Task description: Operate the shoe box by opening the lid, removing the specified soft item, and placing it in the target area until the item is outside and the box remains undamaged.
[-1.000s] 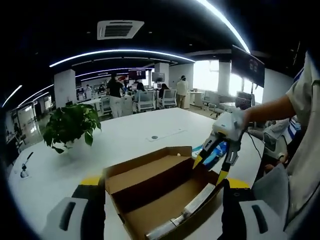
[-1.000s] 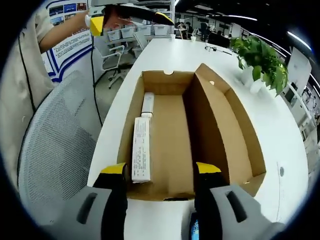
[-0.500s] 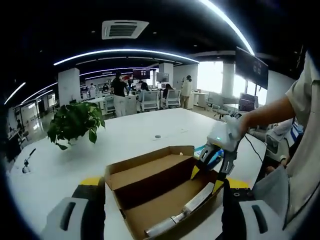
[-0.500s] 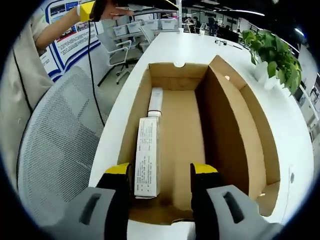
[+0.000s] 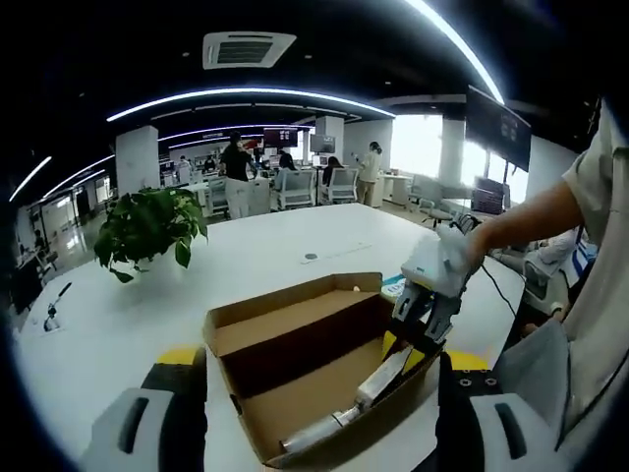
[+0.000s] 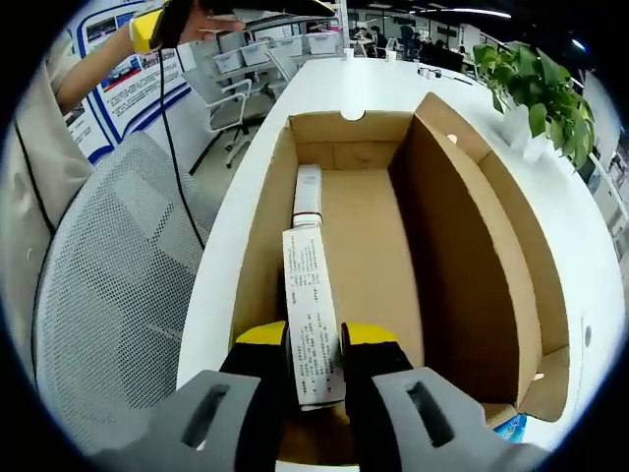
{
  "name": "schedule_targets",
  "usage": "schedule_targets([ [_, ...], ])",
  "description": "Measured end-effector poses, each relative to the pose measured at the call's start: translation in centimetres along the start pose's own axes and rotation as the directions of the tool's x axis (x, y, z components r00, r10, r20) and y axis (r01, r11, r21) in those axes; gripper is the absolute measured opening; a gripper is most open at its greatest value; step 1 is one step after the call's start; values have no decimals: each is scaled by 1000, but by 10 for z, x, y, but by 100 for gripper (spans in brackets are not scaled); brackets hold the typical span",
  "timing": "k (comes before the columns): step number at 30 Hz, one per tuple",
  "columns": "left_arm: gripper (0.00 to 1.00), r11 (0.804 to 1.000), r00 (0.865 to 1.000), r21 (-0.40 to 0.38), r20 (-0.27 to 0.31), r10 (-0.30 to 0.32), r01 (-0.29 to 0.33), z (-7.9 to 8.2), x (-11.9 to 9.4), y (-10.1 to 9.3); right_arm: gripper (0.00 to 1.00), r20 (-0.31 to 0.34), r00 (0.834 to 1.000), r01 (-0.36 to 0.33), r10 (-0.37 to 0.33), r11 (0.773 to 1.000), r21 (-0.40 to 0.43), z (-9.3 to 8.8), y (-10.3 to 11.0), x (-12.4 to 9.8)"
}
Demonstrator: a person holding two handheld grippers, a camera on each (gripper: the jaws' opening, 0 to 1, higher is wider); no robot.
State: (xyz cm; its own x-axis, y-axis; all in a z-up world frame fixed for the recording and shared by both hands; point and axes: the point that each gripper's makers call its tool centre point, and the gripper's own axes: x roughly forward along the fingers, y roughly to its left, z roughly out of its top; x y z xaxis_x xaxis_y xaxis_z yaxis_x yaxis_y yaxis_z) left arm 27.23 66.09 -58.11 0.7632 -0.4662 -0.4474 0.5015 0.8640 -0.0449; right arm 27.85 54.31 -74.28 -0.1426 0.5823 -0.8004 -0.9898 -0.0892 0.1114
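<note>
One shoe box (image 6: 472, 246), right hand-held gripper (image 6: 314, 346) clamping one carton (image 6: 313, 315), left hand-held gripper (image 5: 314, 369) apart

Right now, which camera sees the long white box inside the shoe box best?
The right gripper view: it looks straight down on the long white box, printed side up, with the right gripper closed on its near end. The left gripper view shows it small and slanted along the shoe box wall.
</note>
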Motion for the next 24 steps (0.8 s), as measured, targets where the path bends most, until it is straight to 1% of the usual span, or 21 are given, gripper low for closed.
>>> schedule_targets([
  [3, 100, 1000, 1000, 2, -4, -1, 1, -2, 0, 0, 18, 0, 1000, 8, -8, 1000, 0, 0, 1, 0],
  [8, 100, 1000, 1000, 11, -27, -5, 5, -9, -2, 0, 16, -7, 1000, 19, -19, 1000, 20, -1, 1, -2],
  [14, 100, 1000, 999, 21, -43, -12, 13, -14, -4, -3, 16, -2, 1000, 31, -31, 999, 13, 4, 3, -9],
  [18, 100, 1000, 999, 14, -44, -21, 22, -15, -5, -5, 16, 22, 998, 60, -61, 998, 30, 11, -2, -20],
  [24, 100, 1000, 999, 6, -31, -24, 24, -14, -7, -8, 16, 63, 994, 91, -93, 995, 30, 23, -6, -39],
])
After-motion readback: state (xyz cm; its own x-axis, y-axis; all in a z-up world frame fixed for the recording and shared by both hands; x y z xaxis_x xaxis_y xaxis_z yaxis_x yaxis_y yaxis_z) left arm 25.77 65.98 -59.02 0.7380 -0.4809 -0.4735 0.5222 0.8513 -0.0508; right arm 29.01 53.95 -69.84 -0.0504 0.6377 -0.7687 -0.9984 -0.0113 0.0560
